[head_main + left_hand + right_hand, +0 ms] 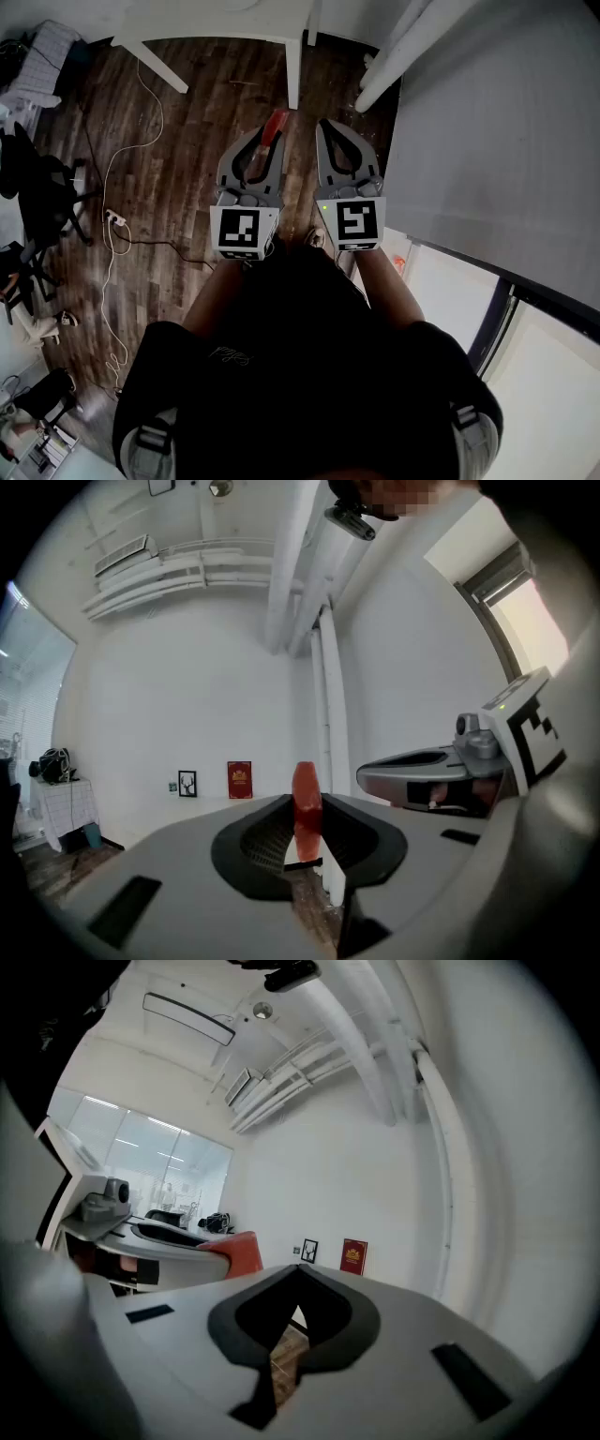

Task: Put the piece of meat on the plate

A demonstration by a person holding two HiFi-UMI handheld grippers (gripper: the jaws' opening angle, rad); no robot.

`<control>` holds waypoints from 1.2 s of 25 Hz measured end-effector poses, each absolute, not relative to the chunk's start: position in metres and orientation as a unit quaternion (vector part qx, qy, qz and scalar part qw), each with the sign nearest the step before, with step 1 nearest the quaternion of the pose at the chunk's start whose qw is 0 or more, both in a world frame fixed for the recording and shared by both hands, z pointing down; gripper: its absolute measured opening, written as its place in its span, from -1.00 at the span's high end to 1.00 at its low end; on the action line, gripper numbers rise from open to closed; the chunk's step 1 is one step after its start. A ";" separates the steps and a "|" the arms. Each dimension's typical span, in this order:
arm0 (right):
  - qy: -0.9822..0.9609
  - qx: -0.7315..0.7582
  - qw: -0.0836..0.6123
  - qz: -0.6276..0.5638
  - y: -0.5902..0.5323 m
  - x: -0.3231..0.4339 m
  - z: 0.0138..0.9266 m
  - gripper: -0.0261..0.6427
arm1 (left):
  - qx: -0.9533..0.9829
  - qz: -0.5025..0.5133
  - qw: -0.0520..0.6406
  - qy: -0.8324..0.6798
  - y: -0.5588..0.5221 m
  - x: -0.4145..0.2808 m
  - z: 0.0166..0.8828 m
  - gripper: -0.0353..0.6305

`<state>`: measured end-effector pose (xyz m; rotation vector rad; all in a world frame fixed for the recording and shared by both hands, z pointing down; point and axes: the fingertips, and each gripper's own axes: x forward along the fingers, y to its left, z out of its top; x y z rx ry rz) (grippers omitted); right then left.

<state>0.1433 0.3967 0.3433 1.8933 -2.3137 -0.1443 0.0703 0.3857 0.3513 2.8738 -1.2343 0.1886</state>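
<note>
The carry step seems in hand: the left gripper (265, 141) has its jaws pressed on the red piece of meat (307, 799), held in the air above the wooden floor (187, 122). The right gripper (330, 133), just to its right, is fully closed and empty. No plate shows, so the next move calls for finding it first.

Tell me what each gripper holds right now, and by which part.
The left gripper clamps the red piece of meat by its near end; the rest sticks out past the jaw tips. The right gripper is shut on nothing.
</note>
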 end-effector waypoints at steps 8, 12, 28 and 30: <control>-0.792 0.603 0.087 -0.038 0.382 0.112 0.350 0.86 | 0.909 0.067 0.000 -0.411 0.376 0.035 0.360 0.63; -0.810 0.580 0.083 -0.022 0.374 0.083 0.358 0.86 | 0.897 0.071 0.024 -0.435 0.367 0.001 0.371 0.63; -0.833 0.542 0.101 -0.041 0.299 -0.040 0.354 0.86 | 0.866 0.065 0.031 -0.494 0.301 -0.154 0.370 0.63; -0.828 0.550 0.100 -0.046 0.289 -0.042 0.351 0.86 | 0.867 0.069 0.024 -0.493 0.289 -0.161 0.372 0.63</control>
